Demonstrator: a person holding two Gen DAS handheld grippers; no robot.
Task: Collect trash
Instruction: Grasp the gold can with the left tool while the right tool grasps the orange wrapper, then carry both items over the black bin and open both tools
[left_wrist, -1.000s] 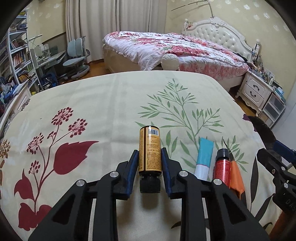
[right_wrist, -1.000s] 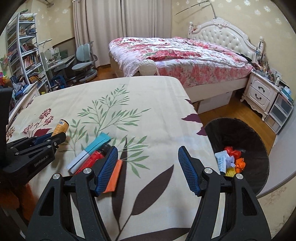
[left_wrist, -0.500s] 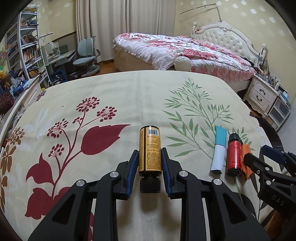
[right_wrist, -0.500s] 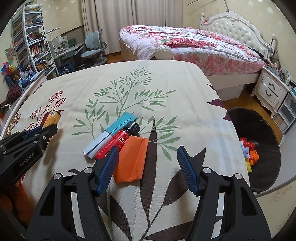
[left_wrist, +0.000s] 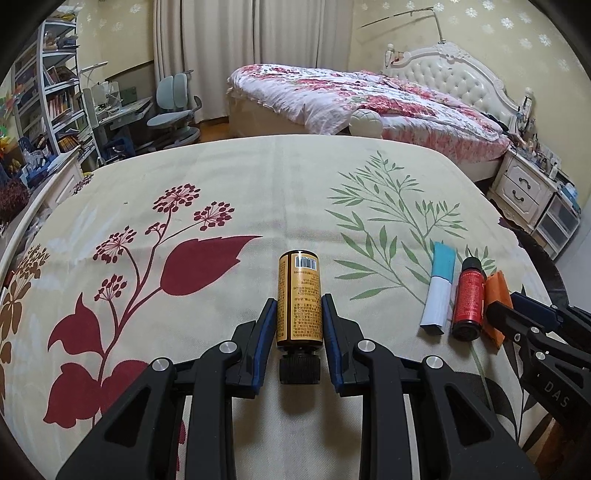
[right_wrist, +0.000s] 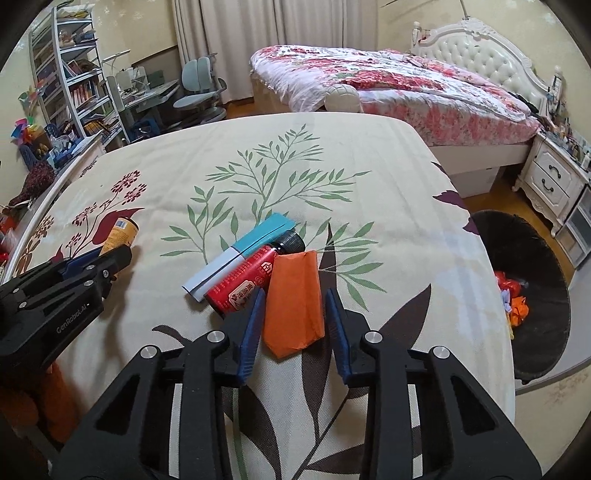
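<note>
My left gripper (left_wrist: 299, 306) is shut on a yellow bottle (left_wrist: 299, 301) with a black cap, held lying flat just above the floral cloth. It also shows in the right wrist view (right_wrist: 123, 232). My right gripper (right_wrist: 295, 299) is open, its jaws on either side of an orange paper packet (right_wrist: 293, 304) lying on the cloth. Beside the packet lie a red bottle (right_wrist: 245, 284) and a blue-and-white box (right_wrist: 240, 254). These also show in the left wrist view: packet (left_wrist: 495, 291), red bottle (left_wrist: 469, 299), box (left_wrist: 439, 284).
A black trash bin (right_wrist: 535, 295) holding several colored scraps stands on the floor right of the table (right_wrist: 332, 155). A bed (right_wrist: 388, 77), a nightstand (right_wrist: 554, 181), a desk with chair (right_wrist: 199, 92) and shelves (right_wrist: 70, 74) stand beyond.
My right gripper has moved forward and narrowed around the orange packet. My left gripper still holds the yellow bottle and has shifted left over the cloth.
</note>
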